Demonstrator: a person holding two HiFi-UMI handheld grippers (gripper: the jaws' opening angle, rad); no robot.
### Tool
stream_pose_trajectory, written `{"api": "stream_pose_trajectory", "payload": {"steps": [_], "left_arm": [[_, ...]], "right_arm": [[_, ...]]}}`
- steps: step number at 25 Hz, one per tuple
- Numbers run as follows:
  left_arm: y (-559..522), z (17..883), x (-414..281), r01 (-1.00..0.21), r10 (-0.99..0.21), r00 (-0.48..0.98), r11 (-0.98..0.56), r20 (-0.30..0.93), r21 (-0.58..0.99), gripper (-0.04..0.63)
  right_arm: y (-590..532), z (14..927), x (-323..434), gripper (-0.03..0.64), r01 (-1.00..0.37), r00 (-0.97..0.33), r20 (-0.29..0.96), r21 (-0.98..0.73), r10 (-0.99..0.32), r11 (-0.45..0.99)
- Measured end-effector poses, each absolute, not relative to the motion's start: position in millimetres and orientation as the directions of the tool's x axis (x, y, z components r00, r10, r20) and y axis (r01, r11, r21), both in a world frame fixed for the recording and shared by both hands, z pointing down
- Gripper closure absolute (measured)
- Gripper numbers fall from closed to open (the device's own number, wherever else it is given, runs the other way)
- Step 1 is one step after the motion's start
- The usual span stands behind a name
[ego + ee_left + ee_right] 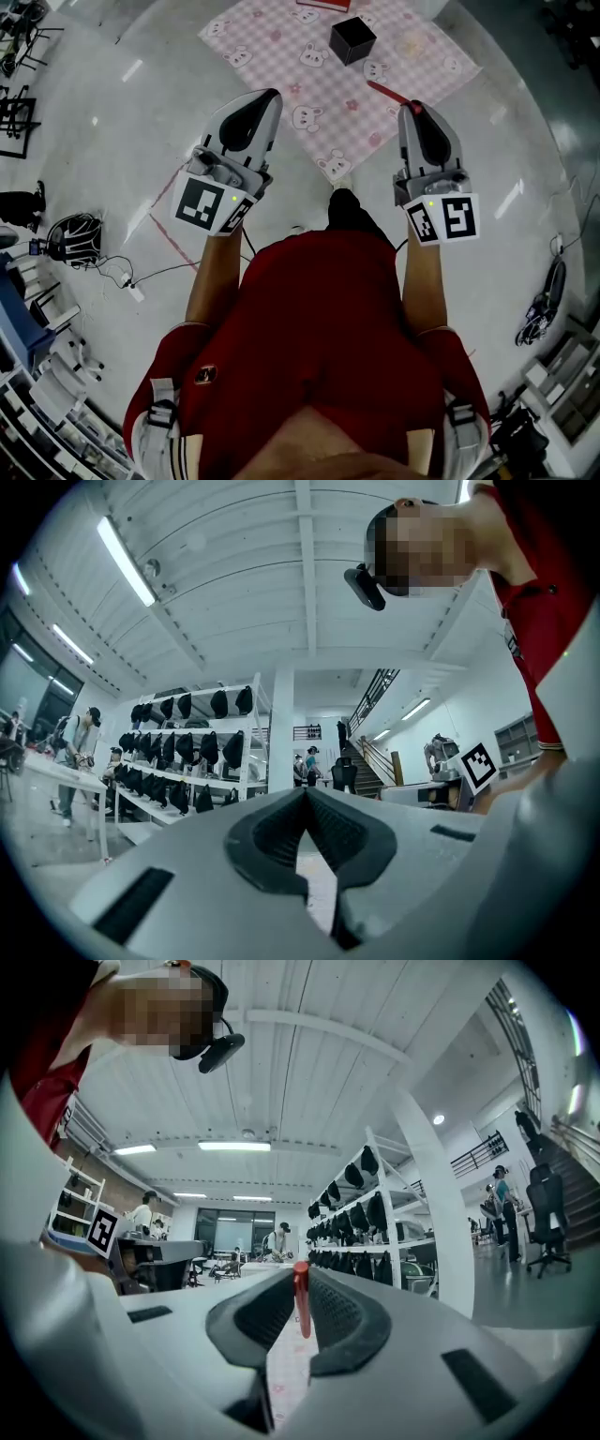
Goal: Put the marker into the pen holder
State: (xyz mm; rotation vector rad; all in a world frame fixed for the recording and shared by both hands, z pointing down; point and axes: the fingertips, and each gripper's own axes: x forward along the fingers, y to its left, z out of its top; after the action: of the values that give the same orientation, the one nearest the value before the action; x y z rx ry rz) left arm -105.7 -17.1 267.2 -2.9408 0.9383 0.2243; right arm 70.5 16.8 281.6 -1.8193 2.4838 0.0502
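A pink checked mat [281,37] with rabbit prints lies on the floor ahead, and the black cube pen holder [352,39] stands on it. The red marker [386,94] sticks out forward-left from my right gripper [411,109], which is shut on it over the mat's near right edge, short of the holder. In the right gripper view the marker [300,1299] stands upright between the dark pads [342,1321]. My left gripper [269,96] hangs over the mat's near left edge, shut and holding nothing. Its tips [305,794] meet in the left gripper view.
A red flat thing [323,4] lies at the mat's far edge. Cables and a headset [73,234] lie on the floor at left, more gear [546,300] at right. Racks of black bags [187,752] and several people stand farther off in the hall.
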Motion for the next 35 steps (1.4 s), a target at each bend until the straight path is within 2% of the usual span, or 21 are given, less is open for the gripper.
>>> {"api": "stream_pose_trajectory", "payload": {"steps": [23,35], "left_arm": [[-170,309,-18,-0.743,-0.743,0.666,-0.669,-0.062,0.022,0.589],[-201,332,-16,-0.707,-0.708,0.706,-0.705,-0.001,0.049,0.589]], "right_arm": [[-184,372,124,0.574,-0.850,-0.522,0.096,0.017,-0.847,0.526],[-230,426,114,0.574,-0.864,-0.489,0.223,0.010,-0.843,0.503]]}}
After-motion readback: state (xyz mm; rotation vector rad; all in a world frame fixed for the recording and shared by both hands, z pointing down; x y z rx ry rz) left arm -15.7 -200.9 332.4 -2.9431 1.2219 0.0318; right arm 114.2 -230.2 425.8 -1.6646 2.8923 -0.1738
